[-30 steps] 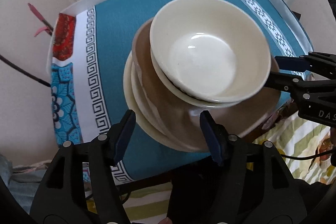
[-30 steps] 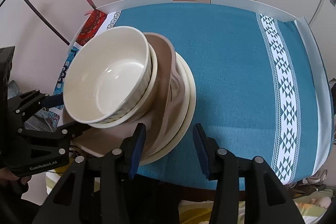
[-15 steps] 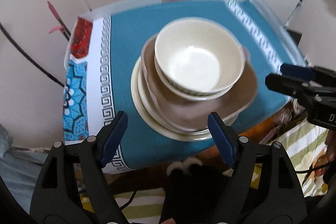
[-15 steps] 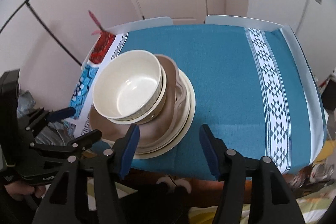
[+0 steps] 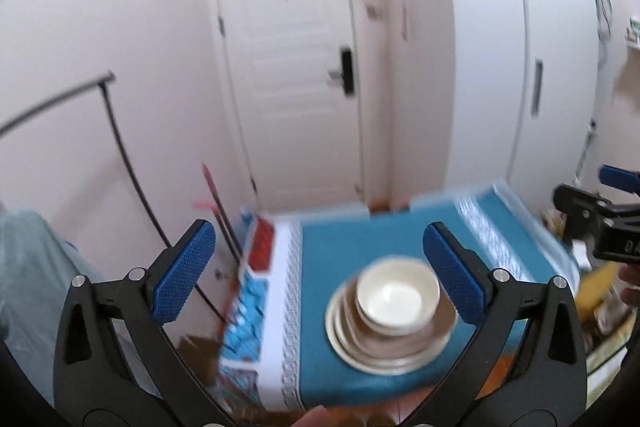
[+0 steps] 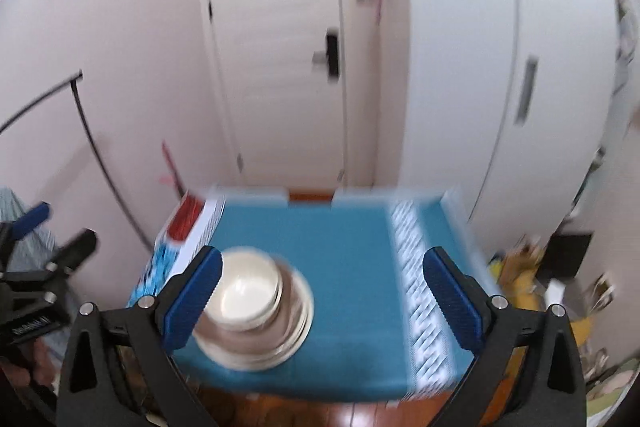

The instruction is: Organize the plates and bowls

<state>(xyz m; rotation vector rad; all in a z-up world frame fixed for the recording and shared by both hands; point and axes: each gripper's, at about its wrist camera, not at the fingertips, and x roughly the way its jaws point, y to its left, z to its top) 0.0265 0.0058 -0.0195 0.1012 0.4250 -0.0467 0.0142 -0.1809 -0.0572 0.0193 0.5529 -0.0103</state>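
Note:
A cream bowl (image 5: 394, 297) sits on top of a stack of plates (image 5: 384, 351) near the front edge of a table with a teal cloth (image 5: 352, 251). The bowl (image 6: 244, 295) and stack of plates (image 6: 280, 343) also show in the right wrist view, blurred. My left gripper (image 5: 320, 275) is open wide and empty, held well back from the stack. My right gripper (image 6: 320, 285) is open wide and empty, also well back. Each gripper shows at the edge of the other's view.
A white door (image 5: 288, 67) and white cupboards (image 5: 520, 67) stand behind the table. A thin black rod (image 5: 120, 147) stands at the left wall. Clutter lies on the floor at the right (image 6: 540, 279). The teal cloth (image 6: 344, 251) has a white patterned border on each side.
Both grippers have pulled far back and up from the stack and opened wider. The bowl and plates stay on the table and now look small. The views are blurred by motion.

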